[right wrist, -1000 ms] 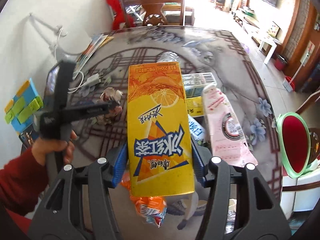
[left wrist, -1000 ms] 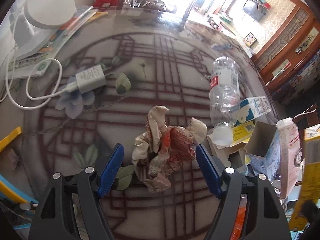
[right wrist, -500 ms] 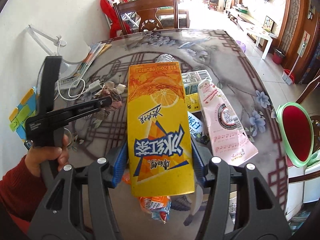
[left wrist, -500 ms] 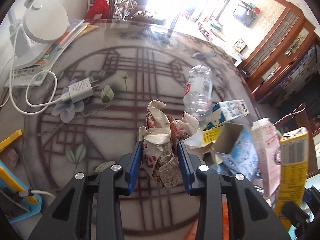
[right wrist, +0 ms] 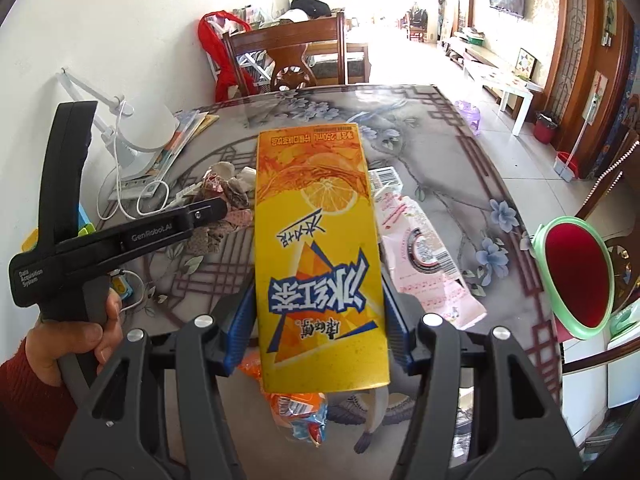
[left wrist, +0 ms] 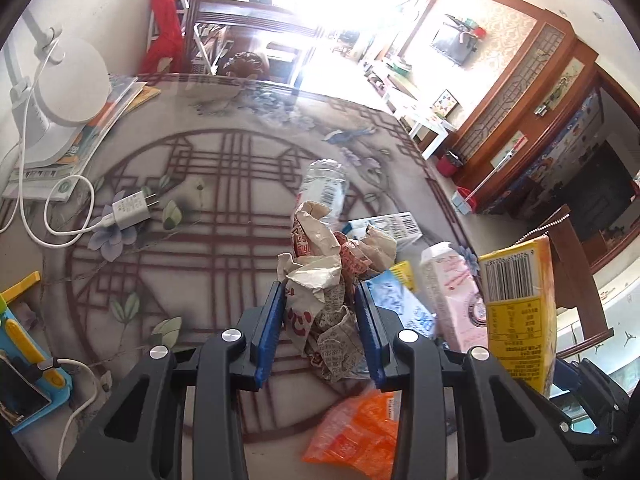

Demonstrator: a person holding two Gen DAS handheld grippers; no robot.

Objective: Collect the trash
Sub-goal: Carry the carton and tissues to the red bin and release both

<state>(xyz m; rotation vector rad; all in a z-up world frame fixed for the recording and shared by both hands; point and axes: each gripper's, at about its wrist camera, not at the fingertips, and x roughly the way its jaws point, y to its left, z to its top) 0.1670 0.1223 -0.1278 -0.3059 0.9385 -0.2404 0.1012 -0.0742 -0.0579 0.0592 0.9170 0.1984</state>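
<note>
The left gripper (left wrist: 320, 312) is closed on a crumpled paper wrapper (left wrist: 324, 276); both blue pads are pressed against the wad. The wrapper appears lifted clear of the table (left wrist: 208, 256), though contact cannot be confirmed from the left wrist view. In the right wrist view the same gripper is seen from the side, held by a hand (right wrist: 80, 340) in a red sleeve (right wrist: 24, 408) near the table's left edge.

The right gripper (right wrist: 318, 320) is closed on a yellow drink carton (right wrist: 320, 264), clamped at its lower half with its printed face toward the camera. The carton is held above the table's near edge.

Remaining trash is located toward the near right part of the table: a clear plastic bottle (left wrist: 324, 188) lying on its side, a pink carton (right wrist: 420, 256), a blue-and-white carton (left wrist: 400, 304), and an orange snack bag (left wrist: 356, 440) at the near edge. A white charger (left wrist: 130, 210) with its cable is placed near the left edge. A green-rimmed bin (right wrist: 576, 276) stands beyond the table's right edge.
</note>
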